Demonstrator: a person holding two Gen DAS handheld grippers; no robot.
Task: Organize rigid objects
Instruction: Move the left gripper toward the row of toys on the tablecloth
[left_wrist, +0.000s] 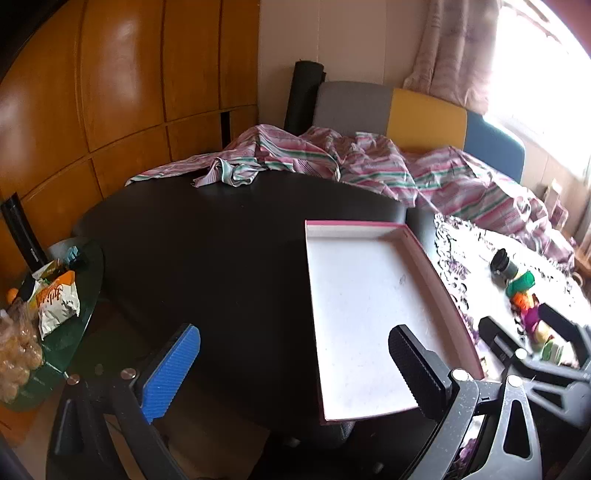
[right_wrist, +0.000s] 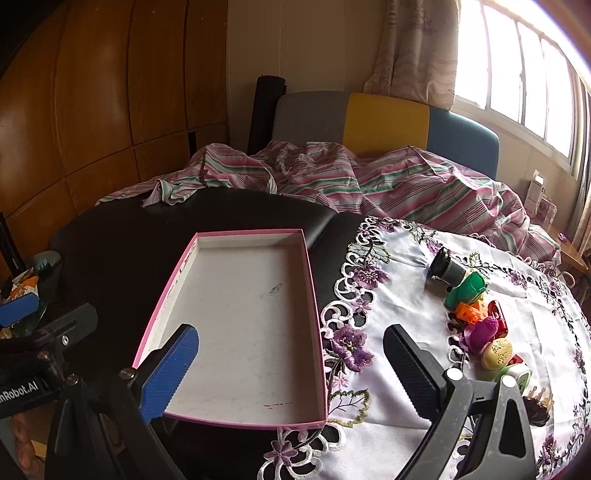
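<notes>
The toys (right_wrist: 484, 328) lie in a row on the lace cloth (right_wrist: 402, 295), right of the empty pink-rimmed box (right_wrist: 236, 325) on my dark tabletop (left_wrist: 207, 251). My left hand-held gripper (left_wrist: 295, 369), marked "nRobot.AI", and my right hand-held gripper (right_wrist: 291, 369) both gape wide, holding nothing. A striped sheet (right_wrist: 369, 184) lies beyond.
</notes>
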